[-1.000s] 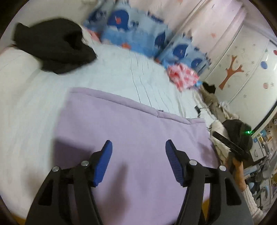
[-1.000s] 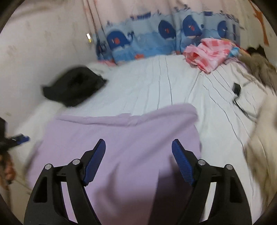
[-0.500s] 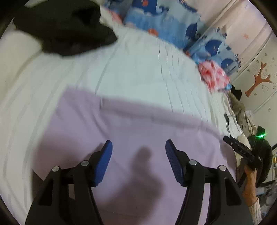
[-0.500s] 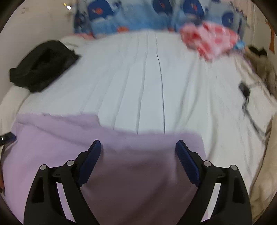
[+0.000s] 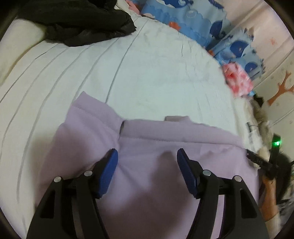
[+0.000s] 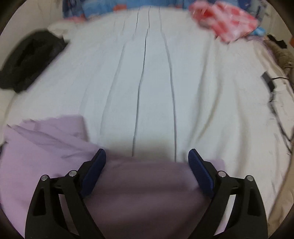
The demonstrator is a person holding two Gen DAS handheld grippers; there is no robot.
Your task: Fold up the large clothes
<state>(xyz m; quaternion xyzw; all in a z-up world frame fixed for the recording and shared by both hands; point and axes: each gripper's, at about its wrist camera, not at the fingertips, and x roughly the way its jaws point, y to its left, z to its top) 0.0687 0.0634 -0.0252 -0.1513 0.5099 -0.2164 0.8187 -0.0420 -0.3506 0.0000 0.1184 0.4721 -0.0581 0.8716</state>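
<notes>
A large lilac garment (image 5: 165,174) lies on the white bed sheet (image 5: 147,73), layered, with a fold line across it and one corner poking out at the upper left. My left gripper (image 5: 147,160) hovers over it, pointing down, open, its blue pads clear of the cloth. In the right wrist view the lilac garment (image 6: 46,147) fills the lower left and runs under my right gripper (image 6: 147,158). Its jaws are opening. The cloth's far edge lies between the fingertips, and the pads do not press on it.
A black garment (image 5: 79,23) is heaped at the far left of the bed, also in the right view (image 6: 27,58). A pink checked cloth (image 6: 226,23) and whale-print cushions (image 5: 193,16) sit at the head. A black cable (image 6: 268,80) lies at the right edge.
Both grippers have dropped and tipped down toward the lilac garment. The right jaws have spread wider. The garment's far edge now lies at the right fingertips, and the cloth looks doubled over.
</notes>
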